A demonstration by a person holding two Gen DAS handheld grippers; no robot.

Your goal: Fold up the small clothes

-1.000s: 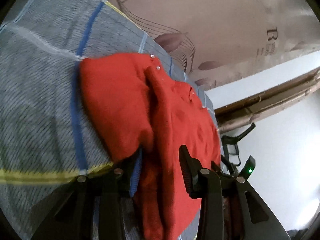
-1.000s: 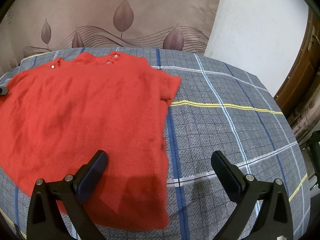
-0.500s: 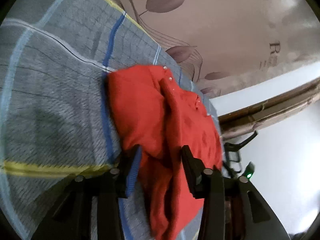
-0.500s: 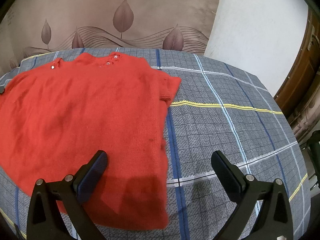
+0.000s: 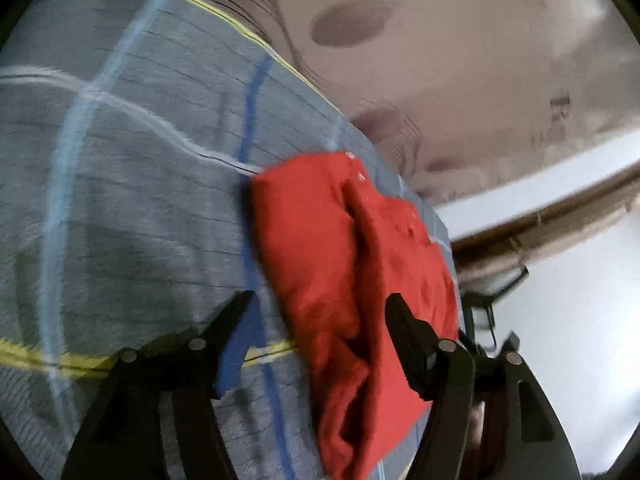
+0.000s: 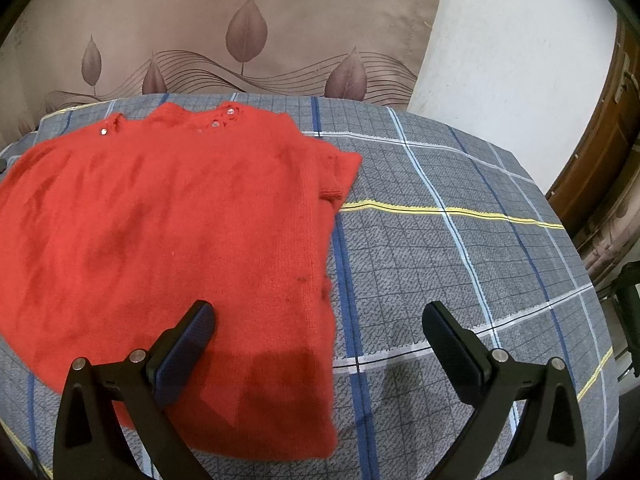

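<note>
From my right gripper [image 6: 316, 322], the sweater [image 6: 168, 240] lies on the bedspread [image 6: 460, 264] at ten o'clock. The wall [image 6: 248, 20] stands behind it at twelve. A doorframe [image 6: 600, 152] rises at two o'clock.

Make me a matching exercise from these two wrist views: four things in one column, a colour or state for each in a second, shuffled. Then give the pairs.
1. sweater
2. bedsheet
3. left tongs
4. right tongs

A. grey plaid with blue, white and yellow lines
B. wide open over the sweater's lower edge
C. red knit, lying on the sheet
D. jaws opening, red fabric between them

Pairs: 1-C, 2-A, 3-D, 4-B
</note>
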